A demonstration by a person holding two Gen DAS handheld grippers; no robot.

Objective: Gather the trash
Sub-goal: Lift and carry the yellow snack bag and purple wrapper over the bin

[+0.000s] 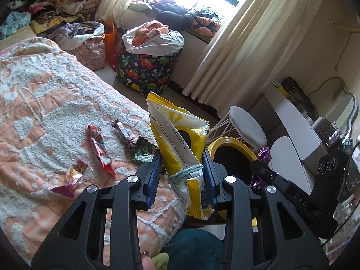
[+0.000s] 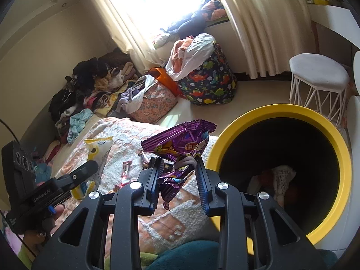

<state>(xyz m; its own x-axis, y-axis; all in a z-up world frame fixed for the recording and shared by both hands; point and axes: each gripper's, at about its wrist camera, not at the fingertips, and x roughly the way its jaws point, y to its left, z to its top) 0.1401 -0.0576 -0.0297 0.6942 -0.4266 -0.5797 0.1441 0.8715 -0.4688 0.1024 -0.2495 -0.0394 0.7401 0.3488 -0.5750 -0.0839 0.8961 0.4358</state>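
**Left wrist view and right wrist view: a wrapper in each pair of tongs beside the yellow bin**

Left wrist view shows the left gripper (image 1: 182,167) pinching a yellow-and-white snack bag (image 1: 177,139) between its blue pads (image 1: 155,175). The bag stands upright out of the tongs, its torn top toward 12 o'clock and its lower end hanging down between the fingers. A pale elastic band (image 1: 187,171) circles the bag at the fingertips. At 9 to 10 o'clock from the tongs, loose wrappers lie on the orange-and-white bedspread (image 1: 45,103): a red candy wrapper (image 1: 99,149), a pink wrapper (image 1: 72,176), a dark maroon wrapper (image 1: 123,132) and a green-black wrapper (image 1: 144,149). At 3 o'clock sits the yellow-rimmed bin (image 1: 227,140), with the right gripper's purple wrapper just beyond it. Farther out at 12 o'clock stands a dinosaur-print basket (image 1: 146,72).

Right wrist view shows the right gripper (image 2: 178,165) clamped on a purple foil wrapper (image 2: 180,141), which fans out above the fingertips and dangles crumpled between the fingers. The wrapper hangs over the bed edge, just beside the bin's yellow rim (image 2: 216,148) at 3 o'clock, not inside it. Crumpled paper (image 2: 281,175) lies in the bin's dark bottom. At 9 o'clock the left gripper (image 2: 85,168) holds its yellow bag (image 2: 96,150). A white stool (image 2: 319,74) stands at 1 o'clock.
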